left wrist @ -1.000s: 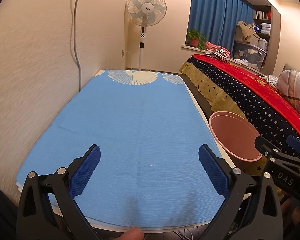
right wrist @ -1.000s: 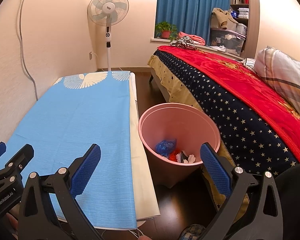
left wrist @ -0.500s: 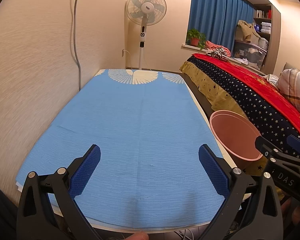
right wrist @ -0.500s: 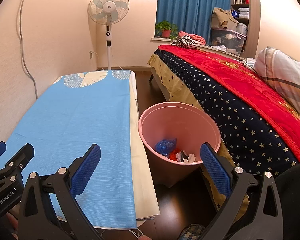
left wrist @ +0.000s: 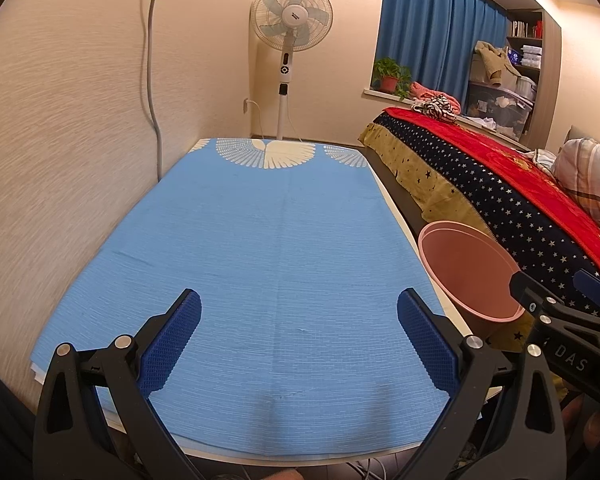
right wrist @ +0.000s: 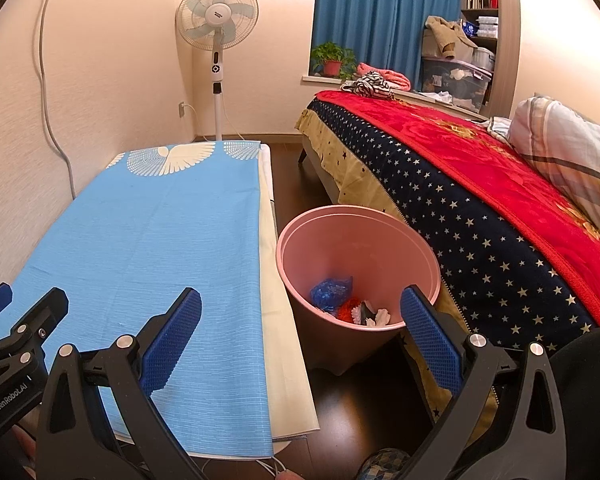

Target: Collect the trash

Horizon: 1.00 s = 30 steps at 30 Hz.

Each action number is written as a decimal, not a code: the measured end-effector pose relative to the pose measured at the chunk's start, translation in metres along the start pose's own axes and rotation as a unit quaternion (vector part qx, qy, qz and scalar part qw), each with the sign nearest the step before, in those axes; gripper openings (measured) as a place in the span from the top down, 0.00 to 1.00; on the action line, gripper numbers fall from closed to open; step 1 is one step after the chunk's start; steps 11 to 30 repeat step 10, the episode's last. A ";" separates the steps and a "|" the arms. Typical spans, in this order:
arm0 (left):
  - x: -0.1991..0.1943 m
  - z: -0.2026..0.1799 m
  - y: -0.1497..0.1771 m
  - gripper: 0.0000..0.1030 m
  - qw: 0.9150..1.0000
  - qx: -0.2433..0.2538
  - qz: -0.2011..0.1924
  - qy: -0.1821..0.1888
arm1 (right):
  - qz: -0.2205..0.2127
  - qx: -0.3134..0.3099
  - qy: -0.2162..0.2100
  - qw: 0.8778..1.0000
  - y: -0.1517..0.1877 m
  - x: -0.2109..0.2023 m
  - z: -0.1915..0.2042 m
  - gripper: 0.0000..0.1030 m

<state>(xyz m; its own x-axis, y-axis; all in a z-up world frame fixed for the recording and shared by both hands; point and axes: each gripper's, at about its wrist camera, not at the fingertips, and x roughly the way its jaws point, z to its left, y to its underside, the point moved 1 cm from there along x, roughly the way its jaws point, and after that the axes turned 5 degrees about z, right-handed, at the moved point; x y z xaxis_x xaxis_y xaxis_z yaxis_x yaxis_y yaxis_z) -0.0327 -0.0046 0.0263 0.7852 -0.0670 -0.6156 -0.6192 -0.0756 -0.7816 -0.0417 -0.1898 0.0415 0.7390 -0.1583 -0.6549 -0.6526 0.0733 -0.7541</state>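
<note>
While held level over the near end of the table, both tools carry nothing:
Left gripper (left wrist: pixel 299 340): jaws spread wide, blue pads (left wrist: pixel 172 340) apart, empty; poised above the blue cloth.
Right gripper (right wrist: pixel 300 340): jaws spread wide, empty; left finger over the cloth edge, right finger in front of the bin rim.
Pink bin (right wrist: pixel 420 248): upright on the dark floor, between the table and the bed, just beside the table's right edge; seen also at the right of the left wrist view (left wrist: pixel 452 240).
Trash (right wrist: pixel 331 288): inside the bin, at the bottom; crumpled blue plastic, an orange-red scrap (right wrist: pixel 348 309), white and dark pieces (right wrist: pixel 374 316).
Blue cloth (left wrist: pixel 280 240): flat across the tabletop, white wing pattern at the far end, bare of items.
Cream underlayer (right wrist: pixel 276 288): showing along the cloth's right side.
Bed (right wrist: pixel 480 208): right of the bin; star-print navy cover, red blanket on top, plaid pillow (right wrist: pixel 572 152).
Standing fan (left wrist: pixel 291 20): in the far corner, beyond the table.
Potted plant (right wrist: pixel 333 58): on the sill below the blue curtain (right wrist: pixel 380 12).
</note>
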 end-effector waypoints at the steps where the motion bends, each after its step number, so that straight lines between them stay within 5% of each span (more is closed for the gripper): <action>1: 0.000 -0.001 0.000 0.07 1.000 0.002 -0.001 0.001 | 0.000 0.000 0.000 1.000 0.000 0.000 0.000 0.05; 30: 0.004 0.000 0.001 0.07 1.000 -0.005 0.009 -0.008 | 0.000 0.000 0.000 1.000 0.000 0.000 -0.001 0.05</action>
